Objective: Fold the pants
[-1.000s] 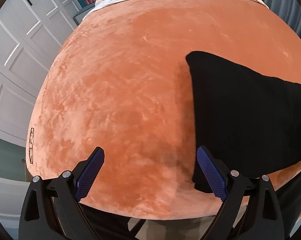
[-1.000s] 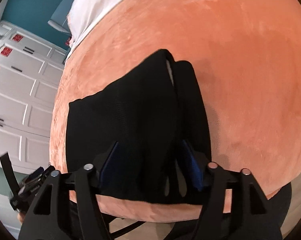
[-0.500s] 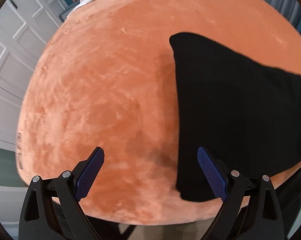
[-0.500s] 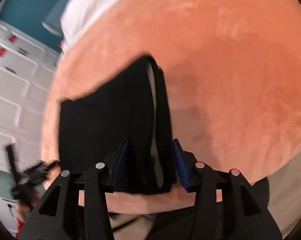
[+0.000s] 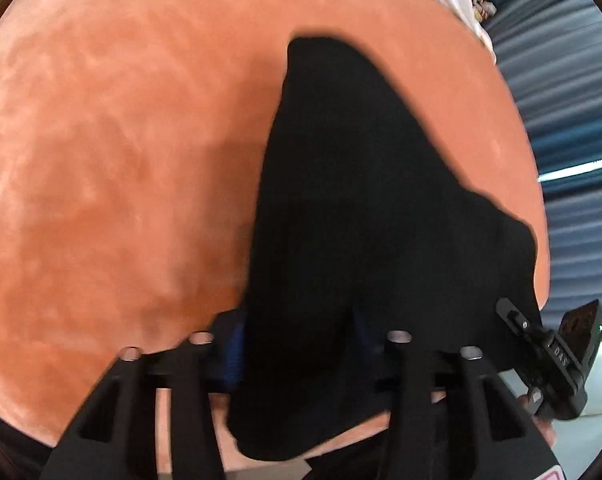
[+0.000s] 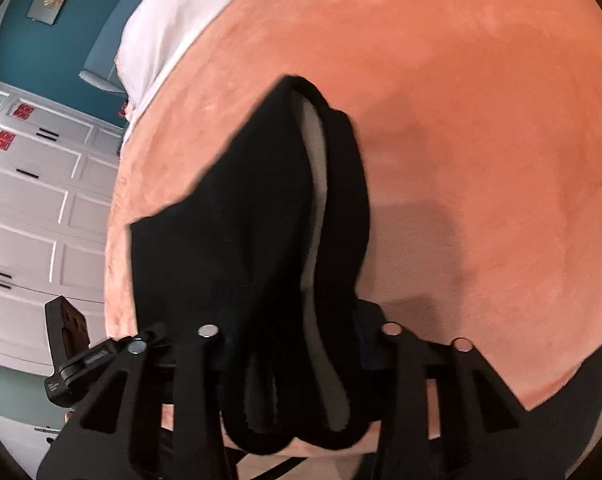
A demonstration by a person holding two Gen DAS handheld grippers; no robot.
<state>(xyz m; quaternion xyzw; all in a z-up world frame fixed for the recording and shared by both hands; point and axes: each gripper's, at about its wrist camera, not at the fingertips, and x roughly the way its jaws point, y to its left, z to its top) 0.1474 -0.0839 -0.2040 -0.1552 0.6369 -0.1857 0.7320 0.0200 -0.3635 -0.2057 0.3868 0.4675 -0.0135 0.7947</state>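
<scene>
The black pants (image 5: 361, 208) lie folded on an orange velvet bed cover (image 5: 113, 152). My left gripper (image 5: 297, 344) is shut on the near left corner of the pants, which bunch between its fingers. My right gripper (image 6: 297, 340) is shut on the pants (image 6: 229, 232) at the near right end, where the waistband with its pale lining (image 6: 317, 184) gapes open. The fabric hides both grippers' fingertips. Each gripper shows at the edge of the other's view.
The orange cover (image 6: 481, 140) spreads far around the pants. A white sheet (image 6: 173, 20) lies at the bed's far end. White cabinet doors (image 6: 33, 216) stand to the left, blue-grey curtains (image 5: 565, 128) to the right.
My left gripper swung right onto the pants' near corner and closed from wide open. My right gripper closed tighter on the waistband end, and the fabric there has lifted and bunched.
</scene>
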